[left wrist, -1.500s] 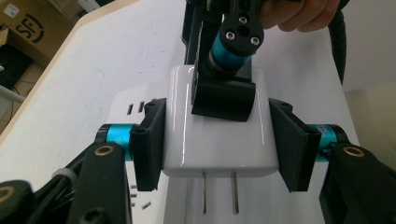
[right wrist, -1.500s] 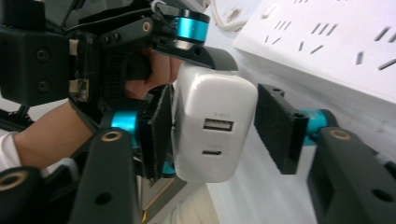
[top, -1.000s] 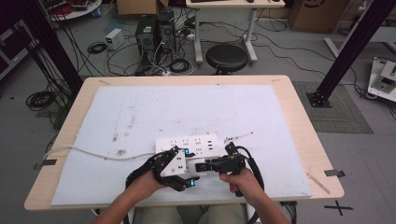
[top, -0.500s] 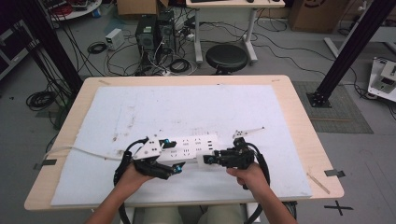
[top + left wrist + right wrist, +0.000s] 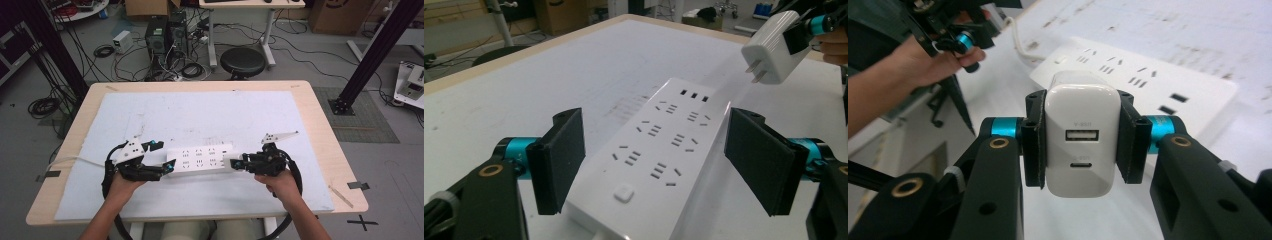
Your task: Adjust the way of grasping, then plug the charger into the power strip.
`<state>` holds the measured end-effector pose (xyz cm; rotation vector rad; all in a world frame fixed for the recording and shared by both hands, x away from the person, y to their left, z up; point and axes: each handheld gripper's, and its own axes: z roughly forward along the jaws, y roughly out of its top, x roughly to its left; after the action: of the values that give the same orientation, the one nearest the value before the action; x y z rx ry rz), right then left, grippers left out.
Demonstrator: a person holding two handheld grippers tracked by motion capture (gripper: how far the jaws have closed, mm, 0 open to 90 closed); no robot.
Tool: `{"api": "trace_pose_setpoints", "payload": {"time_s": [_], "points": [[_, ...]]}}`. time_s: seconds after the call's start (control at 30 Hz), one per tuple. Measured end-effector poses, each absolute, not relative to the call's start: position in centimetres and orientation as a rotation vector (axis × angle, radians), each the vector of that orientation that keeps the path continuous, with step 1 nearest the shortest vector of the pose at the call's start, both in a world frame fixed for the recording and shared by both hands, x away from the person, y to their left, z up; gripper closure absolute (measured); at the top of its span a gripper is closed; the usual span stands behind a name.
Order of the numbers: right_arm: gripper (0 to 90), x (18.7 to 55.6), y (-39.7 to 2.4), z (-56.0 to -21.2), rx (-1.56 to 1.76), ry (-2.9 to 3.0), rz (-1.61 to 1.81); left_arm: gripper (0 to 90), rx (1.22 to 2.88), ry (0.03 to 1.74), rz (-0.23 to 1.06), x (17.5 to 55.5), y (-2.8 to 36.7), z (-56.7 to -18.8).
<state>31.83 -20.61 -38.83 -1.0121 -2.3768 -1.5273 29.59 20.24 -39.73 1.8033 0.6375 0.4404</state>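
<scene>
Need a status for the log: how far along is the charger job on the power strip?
Done: the charger is out of the power strip, prongs showing in the left gripper view. In hand: the right claw grips it clear of the strip's far end; the left claw, open, straddles the switch end without touching. Left: set the charger down.

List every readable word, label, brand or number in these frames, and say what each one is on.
No text reads clearly.
White charger clamped in the right gripper: faint grey print above its USB port, too blurred to read.
Power strip: socket slots and a button, no lettering seen.
Cardboard boxes on the floor behind: marks too small to read.
</scene>
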Motion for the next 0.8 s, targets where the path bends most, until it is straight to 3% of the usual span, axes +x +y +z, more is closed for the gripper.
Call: {"api": "trace_pose_setpoints", "payload": {"time_s": [0.8], "points": [[63.7, 34.0, -20.3, -36.0, -0.895, -2.641, -1.399, 23.6, 1.754, 0.715, 0.468, 29.5, 23.0, -39.5]]}}
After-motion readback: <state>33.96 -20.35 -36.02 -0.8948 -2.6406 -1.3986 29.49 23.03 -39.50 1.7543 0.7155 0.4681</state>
